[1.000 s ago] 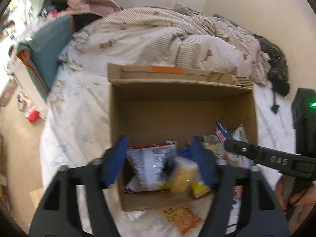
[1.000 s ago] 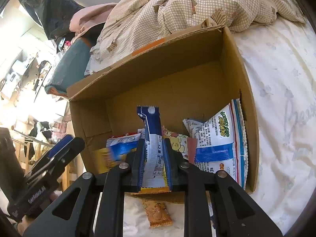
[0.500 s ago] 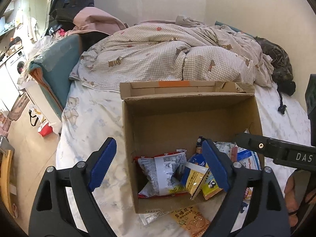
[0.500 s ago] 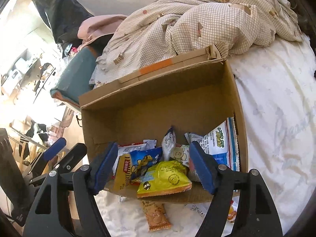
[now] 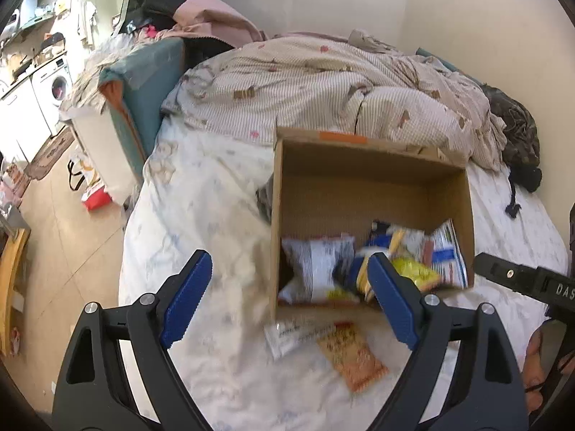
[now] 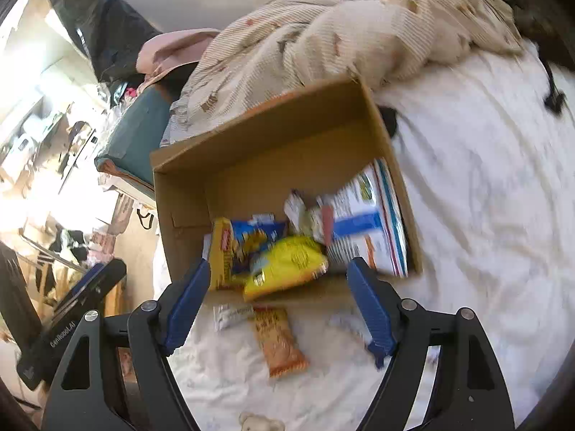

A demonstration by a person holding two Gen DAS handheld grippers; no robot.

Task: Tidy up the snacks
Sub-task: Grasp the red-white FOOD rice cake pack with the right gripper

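Note:
An open cardboard box lies on the bed, holding several snack bags: a yellow one, a silver-white one and a large blue-and-white one. In front of the box, an orange packet and a small white packet rest on the sheet. My left gripper hovers open over the box's near left corner, holding nothing. My right gripper hangs above the box's front edge, its jaws opening with nothing between them.
A crumpled checked duvet lies behind the box, with a teal cushion at the bed's left edge. Dark fabric sits by the wall at right. The bed drops to a tiled floor on the left, with a washing machine beyond.
The right gripper opened and let a blue-and-white packet drop into the box. Both grippers drew back and upward from the box; the left shifted leftward and spread a little wider.

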